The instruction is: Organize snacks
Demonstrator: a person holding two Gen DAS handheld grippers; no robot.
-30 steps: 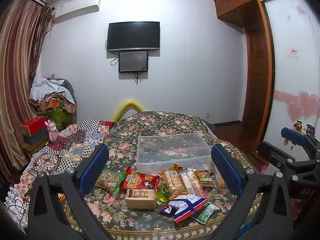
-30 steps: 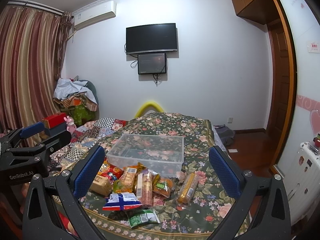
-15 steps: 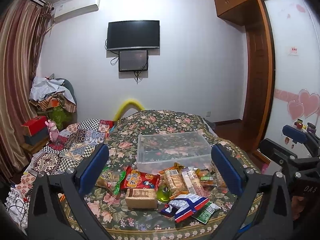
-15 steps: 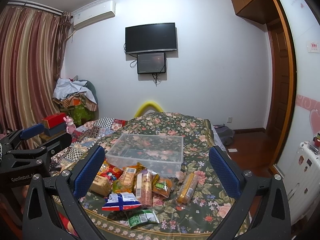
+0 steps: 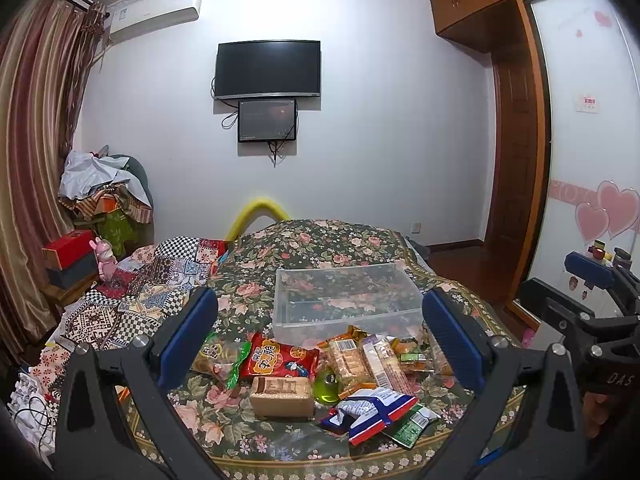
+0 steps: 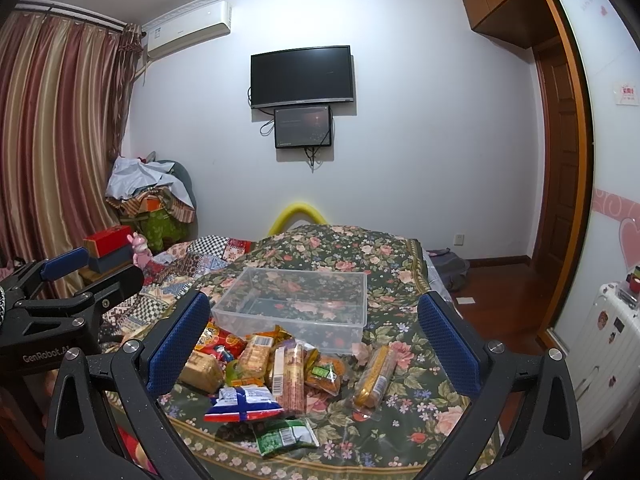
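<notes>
An empty clear plastic bin sits on the floral bedspread. In front of it lies a heap of snack packets: a red bag, a tan biscuit block, a blue-and-white packet, a green packet, a long cracker pack and a yellow roll. My left gripper is open above the heap, holding nothing. Wide open too, my right gripper hovers over the near edge of the pile.
A patchwork quilt covers the bed's left side. Red and dark boxes with a pink toy stand by the curtain. A white suitcase stands at the right. The other gripper shows at each view's edge.
Almost nothing has moved; both views have shifted only slightly and both grippers stay open above the pile.
</notes>
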